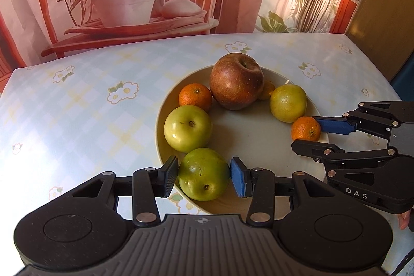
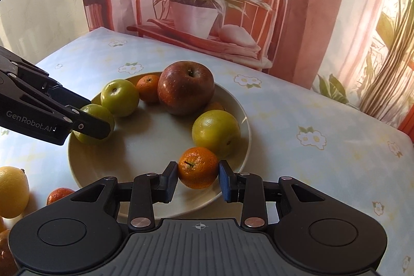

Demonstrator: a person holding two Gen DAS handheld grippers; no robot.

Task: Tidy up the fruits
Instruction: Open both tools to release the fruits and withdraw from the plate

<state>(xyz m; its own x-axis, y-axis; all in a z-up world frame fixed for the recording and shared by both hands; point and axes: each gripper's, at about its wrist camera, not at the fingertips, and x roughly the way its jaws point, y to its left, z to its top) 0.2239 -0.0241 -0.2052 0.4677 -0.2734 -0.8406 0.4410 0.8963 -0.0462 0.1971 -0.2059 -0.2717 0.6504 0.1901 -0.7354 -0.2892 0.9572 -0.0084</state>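
A cream plate (image 1: 253, 136) (image 2: 155, 146) on the flowered tablecloth holds a red apple (image 1: 236, 80) (image 2: 186, 91), green apples, a yellow-green fruit (image 1: 288, 102) (image 2: 216, 133) and tangerines. My left gripper (image 1: 204, 176) (image 2: 93, 120) is shut on a green apple (image 1: 203, 173) (image 2: 88, 111) at the plate's near rim. My right gripper (image 2: 198, 173) (image 1: 308, 132) is shut on a small tangerine (image 2: 198, 167) (image 1: 306, 128) at the plate's right rim. Both fruits rest low on the plate.
Another green apple (image 1: 188, 128) (image 2: 119, 97) and a tangerine (image 1: 195, 97) (image 2: 148, 88) lie on the plate's left side. Off the plate, a lemon (image 2: 11, 192) and more tangerines (image 2: 59, 195) lie on the table at the right wrist view's lower left. A printed backdrop stands behind the table.
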